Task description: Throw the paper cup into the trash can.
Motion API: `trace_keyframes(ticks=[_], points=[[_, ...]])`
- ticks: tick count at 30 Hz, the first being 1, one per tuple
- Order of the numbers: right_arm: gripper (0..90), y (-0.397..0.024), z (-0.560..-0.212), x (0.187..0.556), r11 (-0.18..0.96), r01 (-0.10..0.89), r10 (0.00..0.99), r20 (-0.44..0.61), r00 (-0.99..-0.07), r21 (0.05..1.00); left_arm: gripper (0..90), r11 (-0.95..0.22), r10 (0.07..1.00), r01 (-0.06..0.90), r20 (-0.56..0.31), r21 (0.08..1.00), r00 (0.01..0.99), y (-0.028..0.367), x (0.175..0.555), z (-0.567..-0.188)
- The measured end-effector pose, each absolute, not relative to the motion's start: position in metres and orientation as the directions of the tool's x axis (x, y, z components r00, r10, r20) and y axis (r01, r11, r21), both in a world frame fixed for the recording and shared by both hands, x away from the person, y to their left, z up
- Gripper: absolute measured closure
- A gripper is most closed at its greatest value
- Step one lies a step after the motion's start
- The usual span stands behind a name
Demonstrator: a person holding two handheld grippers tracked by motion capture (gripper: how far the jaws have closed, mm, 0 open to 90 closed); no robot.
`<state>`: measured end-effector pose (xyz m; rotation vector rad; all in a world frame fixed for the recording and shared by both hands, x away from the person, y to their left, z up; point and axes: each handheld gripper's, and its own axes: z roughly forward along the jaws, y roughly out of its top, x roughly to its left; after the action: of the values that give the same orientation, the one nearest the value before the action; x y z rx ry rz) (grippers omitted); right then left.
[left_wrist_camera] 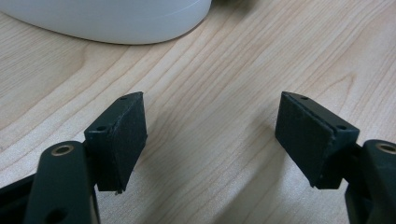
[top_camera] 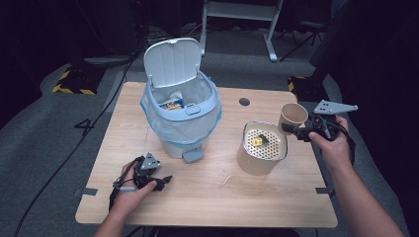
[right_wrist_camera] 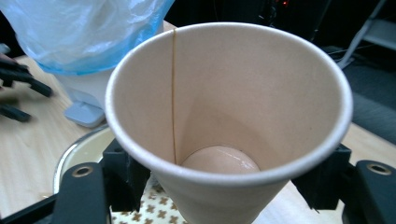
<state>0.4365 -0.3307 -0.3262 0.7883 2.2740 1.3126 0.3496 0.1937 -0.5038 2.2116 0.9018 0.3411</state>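
Note:
My right gripper [top_camera: 295,129] is shut on a tan paper cup [top_camera: 293,117], held upright just above the right rim of a round tan canister [top_camera: 261,148]. The canister's perforated top carries a small yellow piece [top_camera: 257,141]. Seen from the right gripper view, the paper cup [right_wrist_camera: 224,121] looks empty apart from a wet sheen at its bottom, and the jaws press its sides from left and right. My left gripper [top_camera: 159,181] rests on the table [top_camera: 207,197] near the front left, open with bare wood between its pads [left_wrist_camera: 122,140].
A white pedal bin [top_camera: 181,106] with a blue bag liner and raised lid stands at the table's middle left, with some rubbish inside. Its white base [left_wrist_camera: 107,21] lies just beyond my left gripper. A small string scrap [top_camera: 226,180] lies on the wood.

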Motion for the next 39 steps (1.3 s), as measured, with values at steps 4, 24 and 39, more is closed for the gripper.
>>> trace_keyframes(ticks=[4,24,39], points=[[30.1,-0.322,-0.309,0.441,0.407,0.241,0.626,-0.077,-0.776,0.881,25.3,-0.503,0.691,0.502,-0.022,0.703,0.723,0.194,0.350,-0.504],[29.6,-0.226,-0.235,0.471,0.447,0.144,0.524,-0.128,-0.842,0.883,25.3,-0.502,0.688,0.503,-0.028,0.704,0.726,0.193,0.352,-0.504],[29.3,-0.147,-0.217,0.497,0.391,0.135,0.468,-0.070,-0.881,0.911,25.3,-0.507,0.686,0.500,-0.022,0.702,0.727,0.192,0.354,-0.504]])
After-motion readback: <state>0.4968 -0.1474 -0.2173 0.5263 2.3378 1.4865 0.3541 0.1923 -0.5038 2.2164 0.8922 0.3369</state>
